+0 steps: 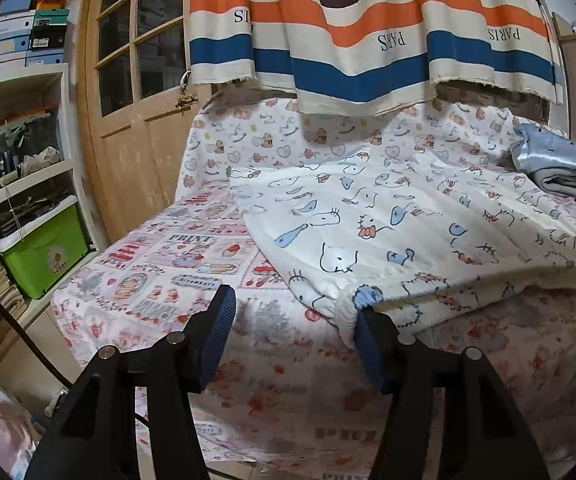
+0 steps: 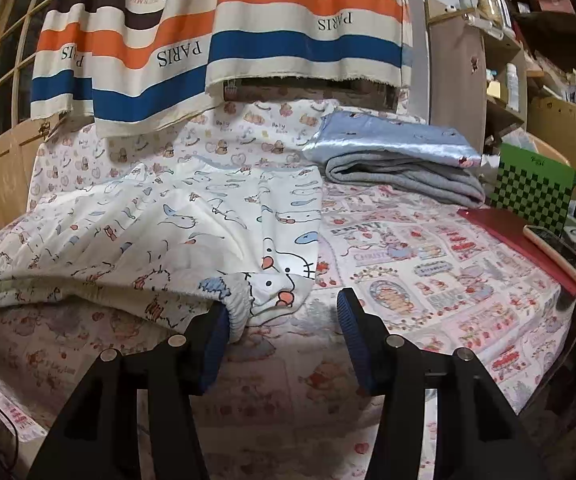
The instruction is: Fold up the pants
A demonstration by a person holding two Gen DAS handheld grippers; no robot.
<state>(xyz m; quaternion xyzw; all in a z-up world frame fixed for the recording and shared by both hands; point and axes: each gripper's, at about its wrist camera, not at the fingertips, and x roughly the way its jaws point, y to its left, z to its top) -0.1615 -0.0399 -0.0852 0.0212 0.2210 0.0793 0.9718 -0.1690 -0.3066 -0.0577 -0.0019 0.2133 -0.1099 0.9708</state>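
The bed [image 1: 159, 272], covered by a pink printed patchwork sheet, fills the lower half of both views. Across its middle lie the white cartoon-cat-print pants [image 1: 388, 216], spread flat, their near edge running along the centre of each frame. A folded stack of a grey blanket under a shiny pale-blue cloth [image 2: 400, 156] sits on the bed at upper right of the right wrist view, apart from the pants. A striped orange, blue and brown curtain [image 2: 223, 40] hangs across the top.

Step in hand, as I judge it: take hold of the two near corners of the pants before folding.

1. My left claw [image 1: 294, 322] stands open, nothing pinched. Its right-hand pad touches or nearly touches the elastic cuff [image 1: 344, 304] at lower centre of the left wrist view; the cuff is beside the pad, not between the pads. I should shift this claw toward frame right so the hem enters the gap.
2. My right claw [image 2: 281, 318] also stands open and empty. The gathered cuff [image 2: 239, 300] lies against its left-hand pad at lower centre of the right wrist view. I should shift toward frame left.
3. Close only when both fabric layers sit deep between the pads; a shallow bite on the elastic is likely to slip.
4. Avoid catching the sheet beneath.
5. Lift both corners together, keeping the edge taut.
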